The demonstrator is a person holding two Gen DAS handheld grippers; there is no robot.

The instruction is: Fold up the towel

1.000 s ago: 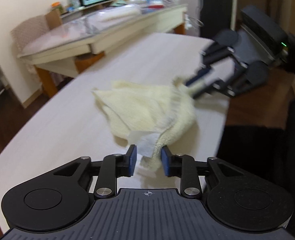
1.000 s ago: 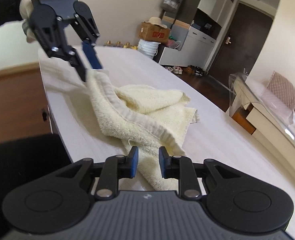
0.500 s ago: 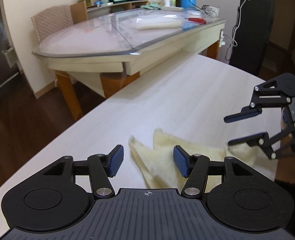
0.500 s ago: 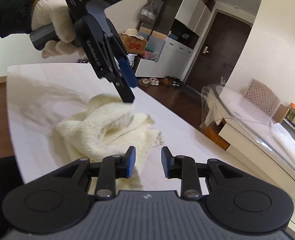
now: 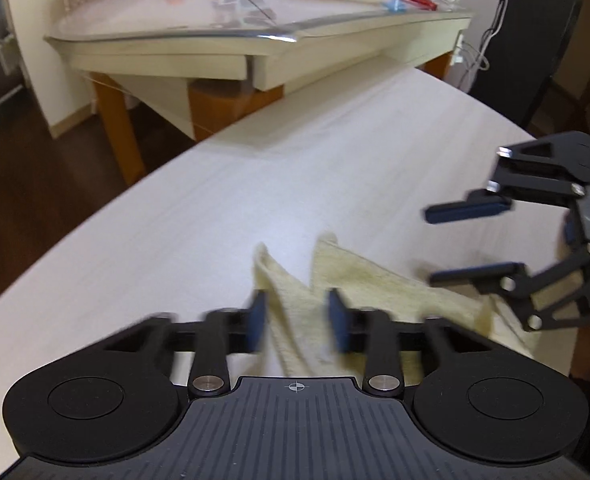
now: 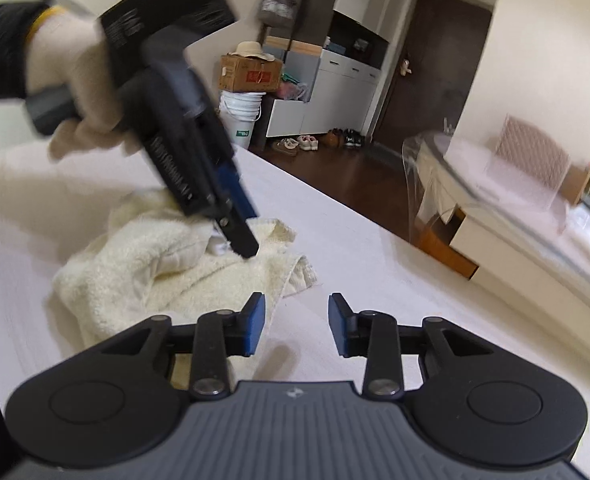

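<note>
both tongs, left tongs [image 5: 297, 322] and right tongs [image 6: 295, 325], gape empty over one towel [image 6: 155, 264].

Both black, blue-padded tongs gape apart: left tongs [image 5: 297, 322] point steeply downward, right tongs [image 6: 295, 324] angled low, empty.

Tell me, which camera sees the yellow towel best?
The right wrist view: almost the whole crumpled towel lies in sight on the white table, with only the left gripper and the camera's own gripper covering parts. The left wrist view shows just two blurred corners of the towel behind the gripper fingers.
</note>
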